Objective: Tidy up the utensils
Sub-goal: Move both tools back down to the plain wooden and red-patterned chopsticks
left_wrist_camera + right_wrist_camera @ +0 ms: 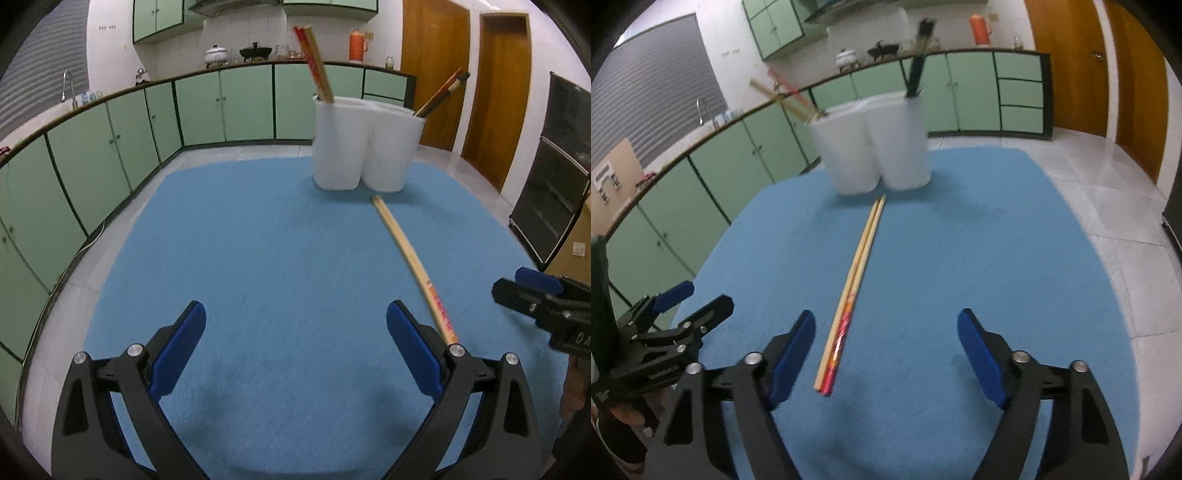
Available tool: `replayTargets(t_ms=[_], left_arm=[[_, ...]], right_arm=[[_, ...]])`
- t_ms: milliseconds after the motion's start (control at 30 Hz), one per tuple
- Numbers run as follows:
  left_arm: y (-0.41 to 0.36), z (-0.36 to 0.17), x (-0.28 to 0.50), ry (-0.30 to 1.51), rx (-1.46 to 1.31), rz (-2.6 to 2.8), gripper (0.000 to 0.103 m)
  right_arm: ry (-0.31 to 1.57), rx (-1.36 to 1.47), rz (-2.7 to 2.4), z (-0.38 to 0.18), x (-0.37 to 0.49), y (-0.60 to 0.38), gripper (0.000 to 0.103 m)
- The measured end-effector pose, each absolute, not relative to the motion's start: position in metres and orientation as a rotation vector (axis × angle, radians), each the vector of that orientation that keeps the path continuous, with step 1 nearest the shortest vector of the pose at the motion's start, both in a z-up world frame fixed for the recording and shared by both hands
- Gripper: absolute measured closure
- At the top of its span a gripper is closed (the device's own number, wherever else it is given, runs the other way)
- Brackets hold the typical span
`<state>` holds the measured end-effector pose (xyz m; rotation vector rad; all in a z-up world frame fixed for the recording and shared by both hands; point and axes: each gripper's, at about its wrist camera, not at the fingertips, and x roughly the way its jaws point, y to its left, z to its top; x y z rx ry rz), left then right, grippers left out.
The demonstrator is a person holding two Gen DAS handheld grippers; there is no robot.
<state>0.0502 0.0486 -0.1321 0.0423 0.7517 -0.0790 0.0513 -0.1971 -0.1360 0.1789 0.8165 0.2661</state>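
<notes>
A pair of wooden chopsticks with red printed ends (851,291) lies on the blue mat (979,240), pointing at a white two-cup holder (873,147). In the left wrist view the pair (413,264) lies to the right of my fingers. The holder (364,146) has light chopsticks (316,62) in its left cup and dark chopsticks (441,92) in its right cup. My left gripper (295,332) is open and empty above the mat. My right gripper (886,350) is open and empty, with the chopsticks' red ends between its fingers.
The blue mat (258,240) covers a table. Green cabinets (110,147) run along the left and back under a counter with pots. Wooden doors (498,92) stand at the right. A dark rack (554,184) stands right of the table.
</notes>
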Motion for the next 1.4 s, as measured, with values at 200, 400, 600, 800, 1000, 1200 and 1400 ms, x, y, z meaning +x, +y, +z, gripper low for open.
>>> replayTargets(t_ms=[200,400,600,800,1000,1200,1400], left_arm=[[0.059,-0.134,0.049,0.760,0.030,-0.063,0.008],[0.063,-0.136,0.049,0.761,0.026,-0.060,0.008],[0.068,-0.138,0.051,0.764,0.016,-0.043,0.008],[0.072,-0.138,0.052,0.764,0.007,-0.032,0.008],[0.069,-0.138,0.052,0.763,0.009,-0.038,0.008],[0.068,-0.139,0.053,0.766,0.011,-0.038,0.008],[0.070,-0.140,0.052,0.766,0.005,-0.033,0.008]], right_arm=[[0.877,0.145,0.266,-0.151,0.057,-0.183,0.043],[0.891,0.130,0.266,-0.155,0.060,-0.178,0.045],[0.907,0.105,0.256,-0.159,0.069,-0.172,0.047],[0.902,0.087,0.250,-0.160,0.070,-0.171,0.049],[0.903,0.076,0.209,-0.160,0.072,-0.175,0.057],[0.905,0.125,0.248,-0.158,0.071,-0.177,0.057],[0.913,0.104,0.256,-0.160,0.073,-0.168,0.057]])
